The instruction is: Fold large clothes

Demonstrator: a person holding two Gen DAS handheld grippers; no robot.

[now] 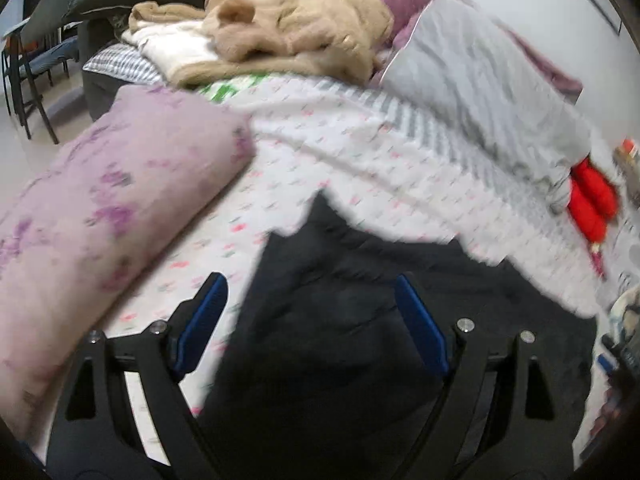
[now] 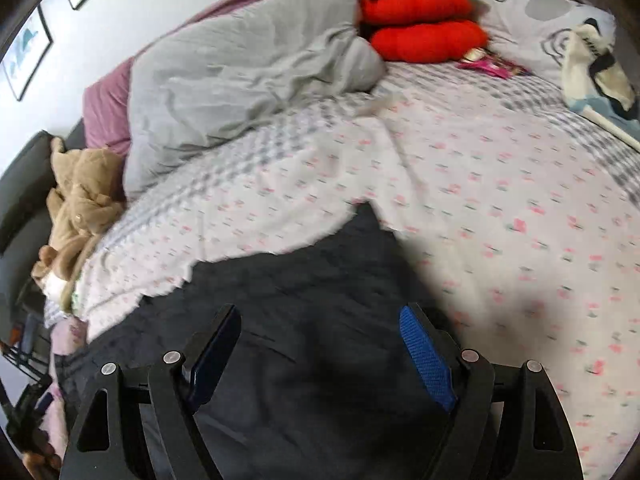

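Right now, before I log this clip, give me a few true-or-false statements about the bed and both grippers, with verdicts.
1. The dark garment lies on the floral sheet. True.
2. The left gripper is shut on the garment. False: its jaws stand open, nothing clamped.
3. The red cushions lie beside the grey duvet. True.
4. The tan clothing is folded flat. False: it is a crumpled heap.
5. The right gripper is open above the dark garment. True.
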